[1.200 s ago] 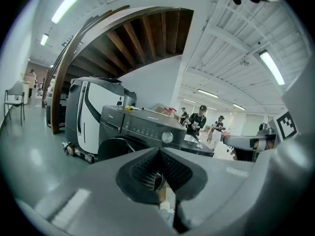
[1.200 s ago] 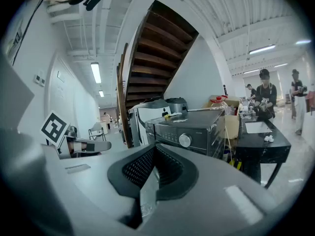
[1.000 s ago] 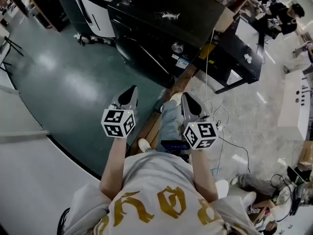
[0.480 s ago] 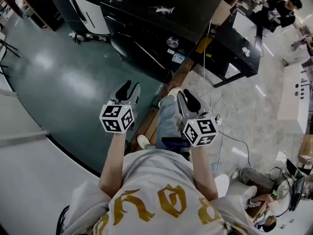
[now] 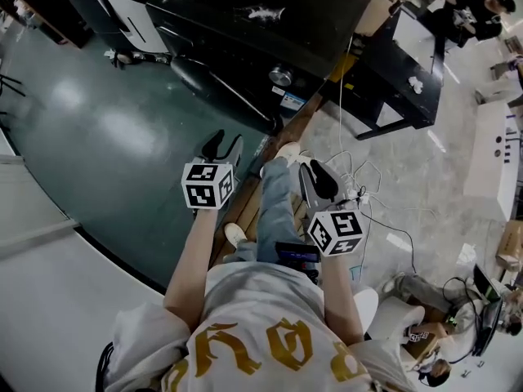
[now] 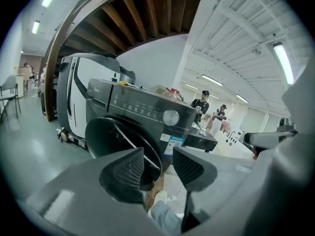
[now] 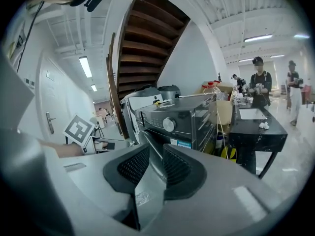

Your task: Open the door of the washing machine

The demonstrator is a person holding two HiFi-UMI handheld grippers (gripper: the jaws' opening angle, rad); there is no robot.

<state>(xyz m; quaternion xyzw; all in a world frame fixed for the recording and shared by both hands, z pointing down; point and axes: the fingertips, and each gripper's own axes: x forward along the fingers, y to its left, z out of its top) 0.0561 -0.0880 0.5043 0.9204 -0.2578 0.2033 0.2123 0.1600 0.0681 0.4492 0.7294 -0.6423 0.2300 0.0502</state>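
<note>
**Washing machine door not yet touched as both tongs hang short of it**

A person is standing in front of a dark front-loading washing machine (image 5: pixel 245 23), holding a two-jaw tool in each hand at waist height. The machine is sitting on the green floor (image 5: pixel 106 137) directly ahead, with a black table (image 5: pixel 404 84) just beside it on the person's right. Its round door (image 6: pixel 115 141) is facing the person below the control knob (image 6: pixel 171 117) and appears to be shut.

The left gripper (image 6: pixel 157 157) is hanging released, its pads apart and nothing between them; only the door's lower edge is showing through the gap. The right gripper (image 7: pixel 156 152) is hanging with its jaws parted only narrowly and is likewise gripping nothing. Both tools are well apart from the machine.

The step in hand looks to be the reach itself, with no contact made and the opening not begun. The next move is calling for one tool, probably the left since it is lined up with the door, to be brought to the door's rim. No handle or recess is showing clearly in any view, so finding the catch side is coming first. Loose white cables (image 5: pixel 359 188) are lying on the pale floor beside the person's right foot, a possible snag when stepping forward.
</note>
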